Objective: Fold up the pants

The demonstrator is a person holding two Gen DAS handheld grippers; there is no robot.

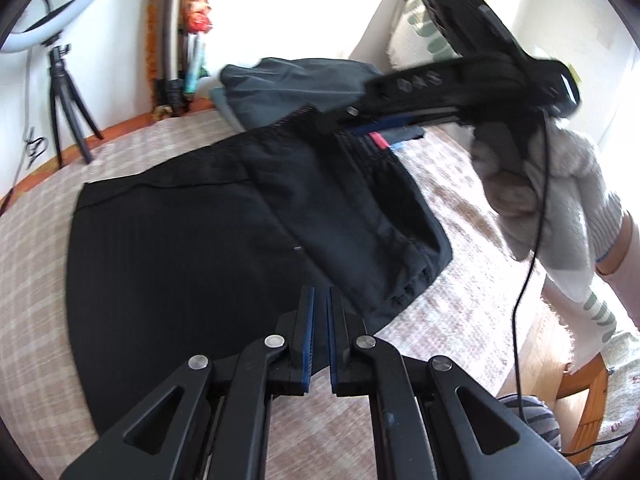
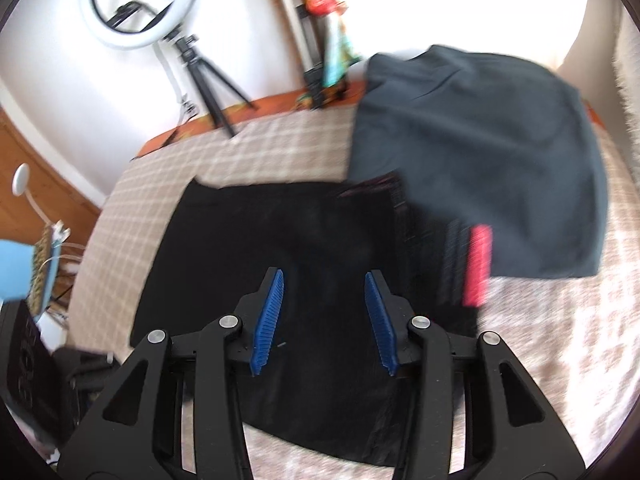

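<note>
- The side bar of the right hand-held gripper [image 1: 362,118], seen from the left wrist camera, carries raised marks that look like "04S"; motion blur makes the reading unsure.
- A black device [image 2: 24,364] at the left edge of the right wrist view bears large embossed letters, too skewed and dark to read.
- A red tag [image 2: 478,266] on the black pants [image 2: 256,248] shows no legible print.
- Nothing else can be read.

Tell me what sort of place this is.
Probably a bedroom at home used for filming: black pants lie on a checked bedspread, beside folded dark clothes, and a ring light on a tripod stands by the wall.
</note>
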